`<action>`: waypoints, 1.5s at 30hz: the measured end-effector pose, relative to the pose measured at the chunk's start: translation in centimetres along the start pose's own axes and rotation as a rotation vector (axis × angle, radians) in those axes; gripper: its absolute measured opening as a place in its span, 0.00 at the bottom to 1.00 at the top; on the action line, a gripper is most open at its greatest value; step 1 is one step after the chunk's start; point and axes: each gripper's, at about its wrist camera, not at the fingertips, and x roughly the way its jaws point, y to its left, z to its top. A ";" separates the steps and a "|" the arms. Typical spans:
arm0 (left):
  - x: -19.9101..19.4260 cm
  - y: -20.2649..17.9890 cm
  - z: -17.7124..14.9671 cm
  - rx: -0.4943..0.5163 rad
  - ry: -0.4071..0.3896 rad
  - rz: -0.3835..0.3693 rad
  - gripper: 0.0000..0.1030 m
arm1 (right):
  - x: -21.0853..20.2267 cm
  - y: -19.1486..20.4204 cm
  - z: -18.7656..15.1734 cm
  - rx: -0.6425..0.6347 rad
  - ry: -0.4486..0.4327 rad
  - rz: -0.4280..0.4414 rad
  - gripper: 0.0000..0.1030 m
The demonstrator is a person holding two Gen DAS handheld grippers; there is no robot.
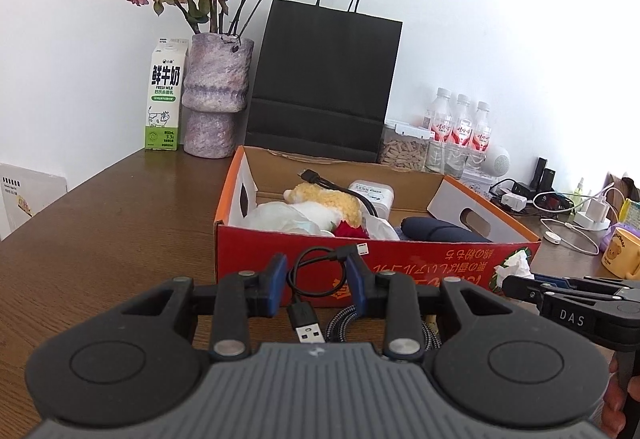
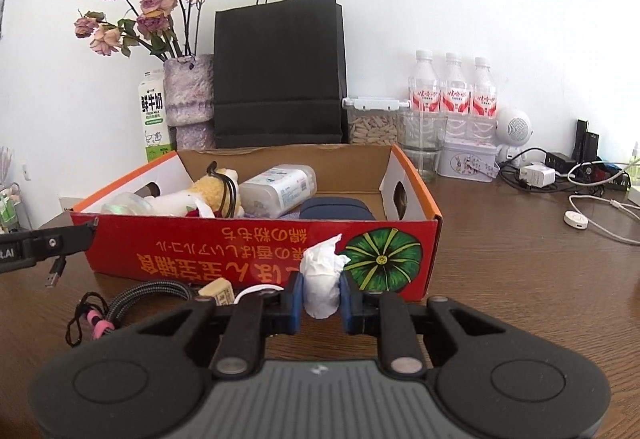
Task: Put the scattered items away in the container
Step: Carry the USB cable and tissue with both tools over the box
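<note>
A red cardboard box stands on the brown table and holds a plush toy, a white charger, a wipes pack and a dark pouch. My left gripper is shut on a coiled black USB cable and holds it in front of the box's near wall; its plug also hangs in the right wrist view. My right gripper is shut on a crumpled white tissue, close to the box's front wall. A braided cable, a small wooden block and a pink-tagged cord lie on the table.
Behind the box stand a black paper bag, a vase of dried roses, a milk carton, three water bottles, a seed jar and a glass. Chargers and cables lie at the right. A yellow mug stands far right.
</note>
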 end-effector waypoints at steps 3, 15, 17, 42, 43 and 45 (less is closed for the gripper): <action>-0.7 -0.4 0.8 0.036 -0.025 -0.001 0.32 | -1.0 0.1 0.5 -0.010 -0.035 0.016 0.17; 1.6 -2.9 6.1 0.077 -0.110 -0.001 0.32 | 0.3 1.9 6.0 -0.028 -0.139 0.063 0.17; 2.9 -3.2 6.4 0.049 -0.114 0.005 0.32 | 1.4 2.2 6.7 -0.017 -0.145 0.073 0.17; 7.7 -1.9 3.7 0.078 -0.087 0.032 0.32 | 6.4 1.6 4.5 0.010 -0.079 0.091 0.18; 7.7 -1.9 3.7 0.076 -0.085 0.032 0.32 | 6.5 1.6 4.4 0.009 -0.075 0.092 0.21; 7.7 -1.8 3.6 0.070 -0.082 0.037 0.38 | 6.5 1.7 4.3 0.010 -0.068 0.083 0.30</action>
